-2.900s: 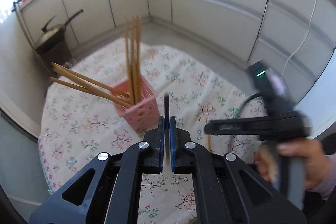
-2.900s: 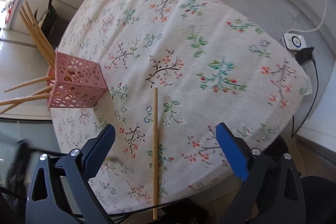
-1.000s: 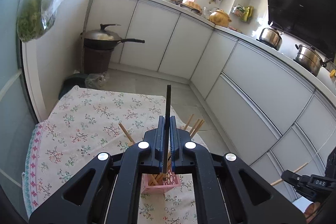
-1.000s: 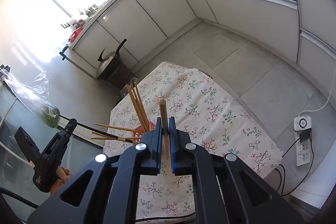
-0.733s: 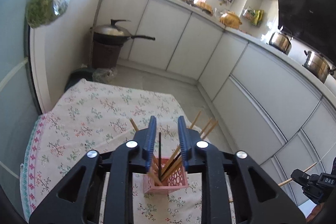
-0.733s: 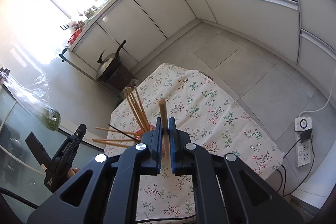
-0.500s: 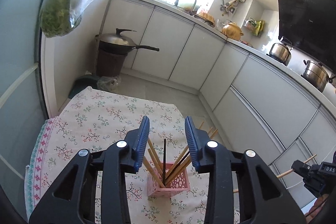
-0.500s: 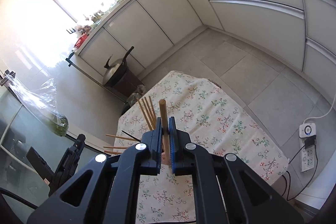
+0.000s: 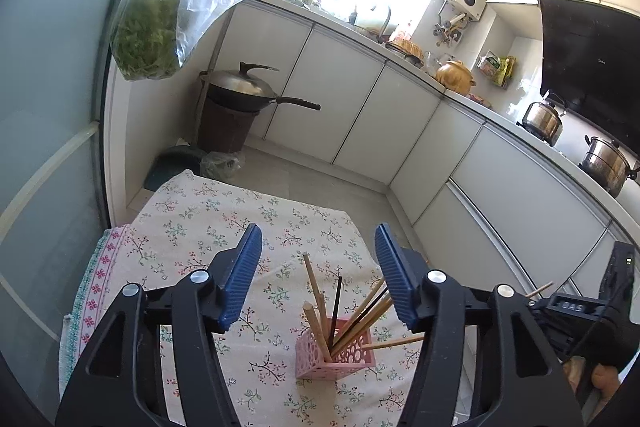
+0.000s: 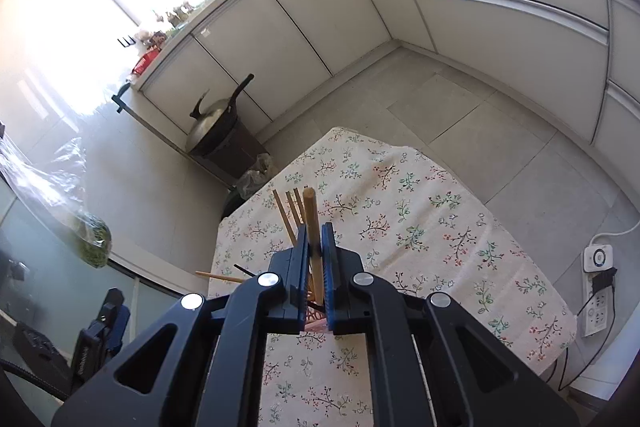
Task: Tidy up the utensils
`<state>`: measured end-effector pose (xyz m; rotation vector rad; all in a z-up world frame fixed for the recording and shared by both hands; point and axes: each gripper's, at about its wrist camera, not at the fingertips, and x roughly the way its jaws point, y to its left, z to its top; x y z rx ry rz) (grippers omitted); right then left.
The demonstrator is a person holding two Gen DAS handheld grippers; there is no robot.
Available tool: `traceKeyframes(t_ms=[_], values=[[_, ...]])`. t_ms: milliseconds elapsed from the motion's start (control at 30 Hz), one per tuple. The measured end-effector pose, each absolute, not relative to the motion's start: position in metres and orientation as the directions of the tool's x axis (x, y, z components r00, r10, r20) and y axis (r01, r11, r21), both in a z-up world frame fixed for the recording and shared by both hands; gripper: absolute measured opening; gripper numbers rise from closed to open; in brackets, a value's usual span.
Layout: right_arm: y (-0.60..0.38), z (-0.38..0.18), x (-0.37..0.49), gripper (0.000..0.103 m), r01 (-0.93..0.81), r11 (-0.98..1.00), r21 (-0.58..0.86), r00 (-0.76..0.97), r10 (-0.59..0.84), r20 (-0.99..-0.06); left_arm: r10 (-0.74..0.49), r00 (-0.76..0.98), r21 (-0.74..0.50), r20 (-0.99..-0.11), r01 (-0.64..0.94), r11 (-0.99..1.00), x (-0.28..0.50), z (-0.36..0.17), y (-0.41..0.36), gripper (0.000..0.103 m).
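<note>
The left tool (image 9: 318,273), earlier pinching the black chopstick (image 9: 336,305), is spreading; it stands upright in the pink holder (image 9: 335,359). The right tool (image 10: 315,251) pinches a wooden chopstick (image 10: 312,227), upright.

Left gripper (image 9: 318,277) fills the lower frame, jaws opening, nothing between; right gripper (image 10: 315,281) at lower centre, clamped tight

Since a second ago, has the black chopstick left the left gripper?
Yes. The black chopstick now stands in the pink holder on the floral tablecloth, below the opening left gripper.
</note>
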<state>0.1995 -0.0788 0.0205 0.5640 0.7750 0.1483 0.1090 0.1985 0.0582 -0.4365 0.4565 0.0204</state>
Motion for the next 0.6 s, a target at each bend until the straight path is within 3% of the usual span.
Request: traceKeyframes(t_ms=[167, 200, 433, 600], values=[[-0.063, 0.005, 0.221, 0.011, 0.076, 0.850, 0.521, 0.677, 0.340, -0.653, -0.089, 0.898, -0.408, -0.431, -0.106, 0.907, 0.110, 0.059, 0.197, 0.060], [-0.063, 0.002, 0.222, 0.016, 0.082, 0.844, 0.530, 0.673, 0.345, -0.654, -0.090, 0.897, -0.407, -0.432, -0.105, 0.907, 0.110, 0.059, 0.196, 0.061], [-0.064, 0.010, 0.204, 0.019, 0.044, 0.850, 0.525, 0.712, 0.342, -0.614, -0.071, 0.908, -0.356, -0.413, -0.089, 0.930, 0.104, 0.066, 0.179, 0.079], [-0.070, 0.020, 0.187, 0.034, 0.036, 0.866, 0.499, 0.754, 0.304, -0.583, -0.022, 0.923, -0.290, -0.383, -0.097, 0.952, 0.094, 0.071, 0.162, 0.095]])
